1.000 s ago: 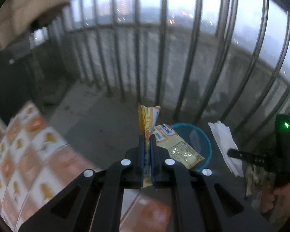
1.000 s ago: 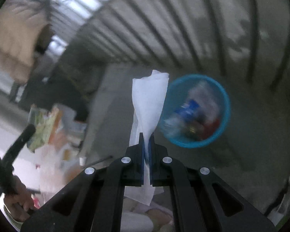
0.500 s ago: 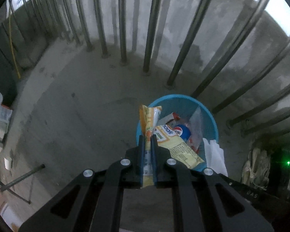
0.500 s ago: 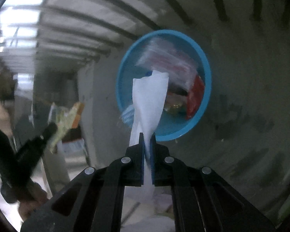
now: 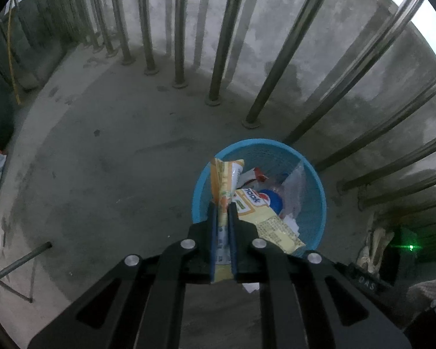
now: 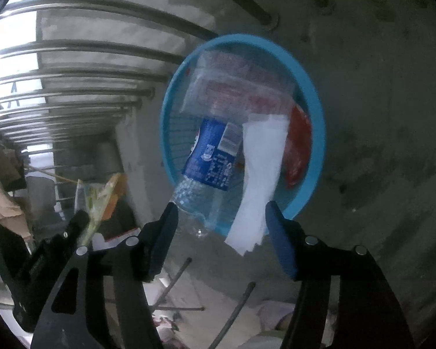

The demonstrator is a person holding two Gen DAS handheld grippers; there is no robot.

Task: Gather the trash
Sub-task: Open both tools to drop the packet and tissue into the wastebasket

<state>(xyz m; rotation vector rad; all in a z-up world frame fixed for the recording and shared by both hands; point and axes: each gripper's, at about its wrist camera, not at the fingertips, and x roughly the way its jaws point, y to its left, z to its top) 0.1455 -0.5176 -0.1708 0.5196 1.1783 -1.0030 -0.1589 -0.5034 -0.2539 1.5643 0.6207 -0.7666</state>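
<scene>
Left tongs [image 5: 223, 213]: clamped on a yellow snack wrapper [image 5: 224, 180], pads squeezing it edge-on, its top sticking up past the tips and another part hanging to the right over the bin.
Right tongs [image 6: 221, 218]: jaws have just been opening and now stand wide apart; a white tissue [image 6: 260, 180] sits loose between them, close to the right pad [image 6: 279, 241], not pinched.
Bin [image 5: 316, 192]: blue mesh basket right ahead of both tongs on the concrete floor [image 5: 107, 174], just in front of the metal railing bars [image 5: 223, 29].
Inside the bin: a clear plastic bottle [image 6: 209, 157] with a blue label, a red wrapper [image 6: 299, 148], and some clear plastic [image 6: 235, 90] further back.
Tissue vs bin: pretty much over the rim on the near side, upper end already overlapping the opening.
Also spotted: left tongs and their wrapper poke in at the left of the right-hand view.
</scene>
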